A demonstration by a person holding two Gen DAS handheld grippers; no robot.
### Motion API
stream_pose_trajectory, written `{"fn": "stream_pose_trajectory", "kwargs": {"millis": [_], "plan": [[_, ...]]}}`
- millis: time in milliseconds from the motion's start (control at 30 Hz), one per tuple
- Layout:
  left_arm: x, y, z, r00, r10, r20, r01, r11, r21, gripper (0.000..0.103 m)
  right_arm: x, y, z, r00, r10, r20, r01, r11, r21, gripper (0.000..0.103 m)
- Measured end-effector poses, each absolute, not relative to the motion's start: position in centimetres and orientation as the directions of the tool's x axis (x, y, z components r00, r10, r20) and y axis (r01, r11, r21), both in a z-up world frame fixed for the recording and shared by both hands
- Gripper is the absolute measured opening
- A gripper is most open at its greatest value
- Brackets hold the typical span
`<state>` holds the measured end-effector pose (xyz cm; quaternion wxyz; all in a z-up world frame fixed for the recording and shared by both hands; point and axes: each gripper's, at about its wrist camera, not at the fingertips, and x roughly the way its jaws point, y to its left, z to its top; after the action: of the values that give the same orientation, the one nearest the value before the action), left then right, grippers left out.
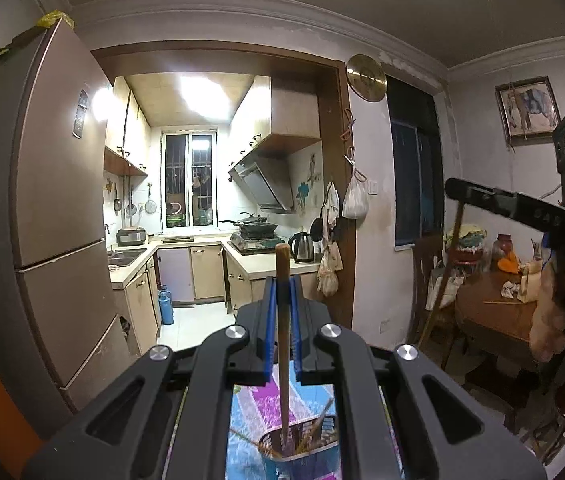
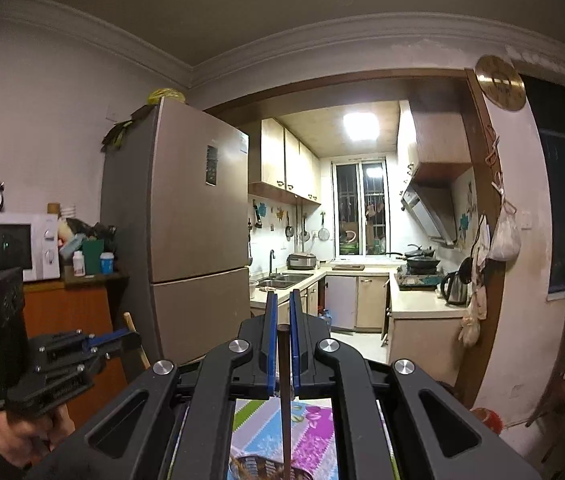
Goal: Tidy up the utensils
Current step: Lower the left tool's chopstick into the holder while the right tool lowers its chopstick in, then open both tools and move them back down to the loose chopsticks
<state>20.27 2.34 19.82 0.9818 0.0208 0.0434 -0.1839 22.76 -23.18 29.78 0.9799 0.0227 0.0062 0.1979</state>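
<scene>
Two chopsticks in play, one per gripper, both poised over the same holder.

Left gripper (image 1: 282,292): clamped on a light brown chopstick (image 1: 282,320), held roughly upright between the blue pads. Lower end already down inside the utensil holder (image 1: 302,444), a perforated cup standing on a colourful patterned mat (image 1: 314,396). Several other thin sticks visible leaning inside that cup, so part of the sorting looks done.

Right gripper (image 2: 281,312): closed on a darker chopstick (image 2: 284,392), also near vertical. Tip reaching down to the rim of the holder (image 2: 258,466) at the bottom edge of the right wrist view; hard to tell whether inside the cup or just above it.

Judged from this: well into the job, with both pieces at the drop-in stage. Left to do for these two: loosen the grip on each and let them settle among the others. On the round table (image 1: 494,312) to the right, one more thin stick (image 1: 500,302) lying flat, possibly still to collect. Whether anything else remains elsewhere cannot be told from these views.
</scene>
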Motion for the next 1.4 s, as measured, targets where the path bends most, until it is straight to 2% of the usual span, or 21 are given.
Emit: {"fn": "stream_pose_trajectory", "kwargs": {"millis": [233,500,1100,1133,1233,1267,1400], "plan": [[24.3,0.9,17.8,0.924,-0.363,-0.117,0.369,0.929,0.027,0.005,28.5,-21.7,26.3,0.916,0.398,-0.059,-0.393,0.916,0.083,0.007],[28.2,0.9,14.0,0.911,-0.368,-0.187,0.374,0.927,-0.005,0.005,32.3,-20.1,20.3,0.901,0.413,-0.136,-0.403,0.91,0.092,0.007],[31.6,0.0,9.4,0.885,-0.35,-0.308,0.363,0.932,-0.018,0.007,34.9,-19.1,14.2,0.886,0.41,-0.217,-0.394,0.912,0.117,0.007],[31.7,0.1,9.3,0.882,-0.351,-0.314,0.362,0.932,-0.024,0.01,34.9,-19.1,14.3,0.886,0.409,-0.217,-0.393,0.912,0.116,0.007],[31.6,0.0,9.3,0.885,-0.344,-0.314,0.356,0.934,-0.021,0.032,34.9,-19.1,14.3,0.887,0.404,-0.224,-0.39,0.915,0.108,0.007],[31.5,0.1,9.4,0.886,-0.344,-0.312,0.355,0.935,-0.022,0.036,34.9,-19.1,14.3,0.887,0.403,-0.224,-0.389,0.915,0.106,0.007],[30.9,0.0,9.9,0.89,-0.339,-0.304,0.351,0.936,-0.015,0.039,34.2,-19.4,15.0,0.893,0.398,-0.208,-0.387,0.917,0.096,0.007]]}}
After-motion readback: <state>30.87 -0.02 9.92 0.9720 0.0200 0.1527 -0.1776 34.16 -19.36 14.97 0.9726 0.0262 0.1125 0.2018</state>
